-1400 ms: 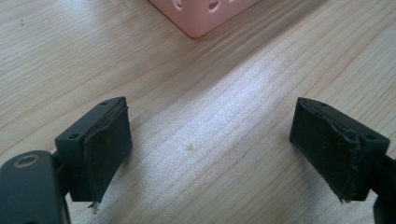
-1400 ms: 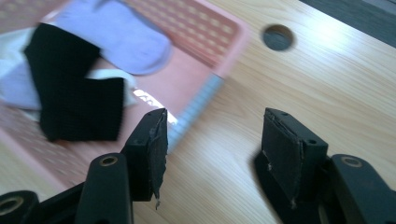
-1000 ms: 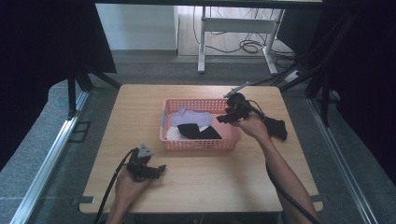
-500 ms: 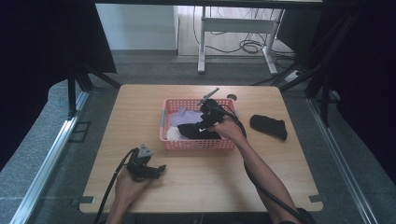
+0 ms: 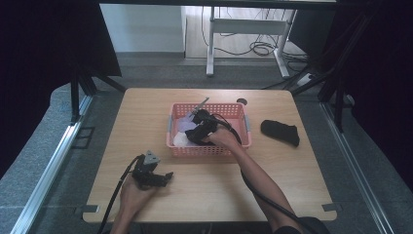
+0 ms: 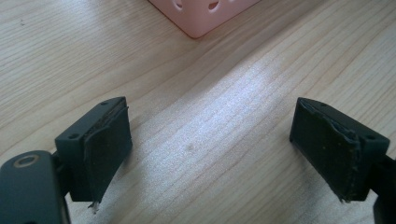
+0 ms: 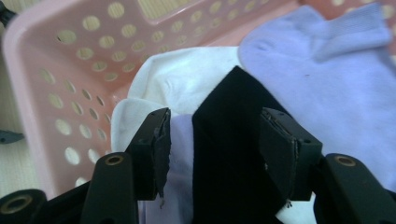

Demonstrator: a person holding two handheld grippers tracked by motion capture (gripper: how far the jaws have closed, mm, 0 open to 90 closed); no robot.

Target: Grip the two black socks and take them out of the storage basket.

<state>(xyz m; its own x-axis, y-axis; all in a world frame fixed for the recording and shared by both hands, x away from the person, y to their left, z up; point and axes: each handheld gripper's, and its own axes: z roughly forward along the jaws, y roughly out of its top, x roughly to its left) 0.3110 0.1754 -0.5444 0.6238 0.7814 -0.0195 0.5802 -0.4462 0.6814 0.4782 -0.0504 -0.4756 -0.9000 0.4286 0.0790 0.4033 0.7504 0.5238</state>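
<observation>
Overhead view facing forward, claw views close, sharing basket [image 5: 208, 146]

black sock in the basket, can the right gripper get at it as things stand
Probably yes. The right gripper is down inside the basket with its jaws open on either side of the black sock, which lies on top of the white sock and purple sock. Nothing covers it.

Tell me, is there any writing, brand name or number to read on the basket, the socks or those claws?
None. The pink basket, the black sock on the table, the socks in the basket, the left claw and the right claw all show plain surfaces with no letters, numbers or signs.
</observation>
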